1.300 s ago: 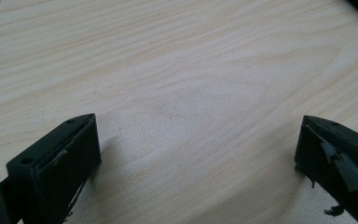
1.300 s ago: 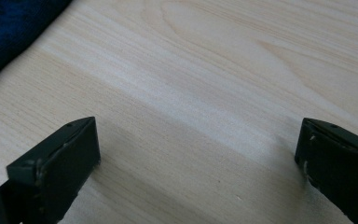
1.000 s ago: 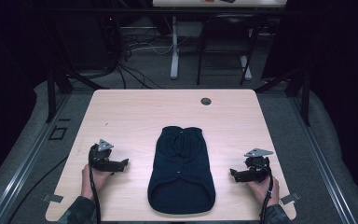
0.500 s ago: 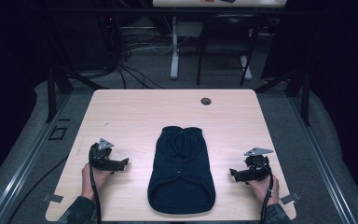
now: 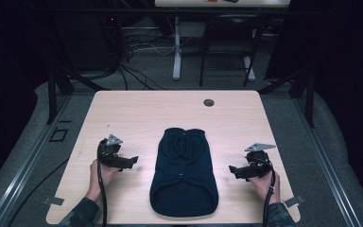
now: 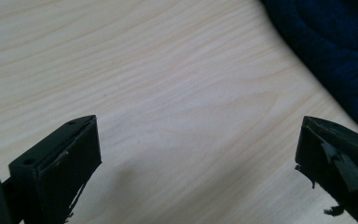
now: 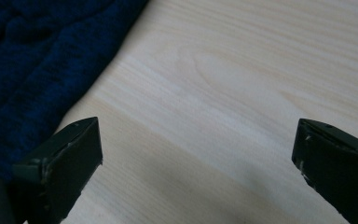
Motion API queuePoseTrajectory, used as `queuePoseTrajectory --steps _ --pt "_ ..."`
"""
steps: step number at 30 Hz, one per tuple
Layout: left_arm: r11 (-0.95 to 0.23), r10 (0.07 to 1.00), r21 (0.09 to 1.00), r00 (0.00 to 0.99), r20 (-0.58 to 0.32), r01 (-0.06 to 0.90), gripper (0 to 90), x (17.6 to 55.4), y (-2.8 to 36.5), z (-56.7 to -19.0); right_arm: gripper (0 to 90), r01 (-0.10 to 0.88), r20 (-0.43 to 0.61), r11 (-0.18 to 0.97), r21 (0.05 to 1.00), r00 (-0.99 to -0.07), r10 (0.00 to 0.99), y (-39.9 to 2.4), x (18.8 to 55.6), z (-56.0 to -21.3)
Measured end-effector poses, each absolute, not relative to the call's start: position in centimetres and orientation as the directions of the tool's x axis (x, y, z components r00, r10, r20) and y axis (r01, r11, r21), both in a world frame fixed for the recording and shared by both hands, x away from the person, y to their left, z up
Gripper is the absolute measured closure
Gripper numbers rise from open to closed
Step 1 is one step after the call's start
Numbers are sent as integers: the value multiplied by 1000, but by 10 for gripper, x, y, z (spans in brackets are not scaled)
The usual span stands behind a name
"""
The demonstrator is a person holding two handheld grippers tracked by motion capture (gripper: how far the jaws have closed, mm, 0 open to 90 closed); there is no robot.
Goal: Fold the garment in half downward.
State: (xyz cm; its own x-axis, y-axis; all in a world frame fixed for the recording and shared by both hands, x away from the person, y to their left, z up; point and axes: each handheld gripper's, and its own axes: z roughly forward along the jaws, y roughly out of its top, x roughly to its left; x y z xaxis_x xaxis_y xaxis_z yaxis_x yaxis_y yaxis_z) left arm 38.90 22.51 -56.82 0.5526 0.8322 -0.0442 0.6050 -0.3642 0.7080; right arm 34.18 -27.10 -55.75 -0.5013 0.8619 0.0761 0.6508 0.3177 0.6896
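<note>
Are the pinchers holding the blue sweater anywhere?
No. The left gripper and right gripper are both open and empty, resting on the table beside the sweater.

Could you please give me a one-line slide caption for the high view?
Dark blue sweater lying flat on a wooden table, with the open left gripper and right gripper resting either side.

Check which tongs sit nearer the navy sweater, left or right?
Roughly even, left slightly nearer. Left tongs sit off the navy sweater's left edge; right tongs sit off its right edge. Both are open, apart from the cloth, over the table.
</note>
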Motion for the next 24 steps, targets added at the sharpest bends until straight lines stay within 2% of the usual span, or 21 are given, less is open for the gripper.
queuePoseTrajectory --steps 24 --pt "-402 777 688 622 -93 605 0 433 170 -560 0 646 151 351 678 -590 793 -215 387 -548"
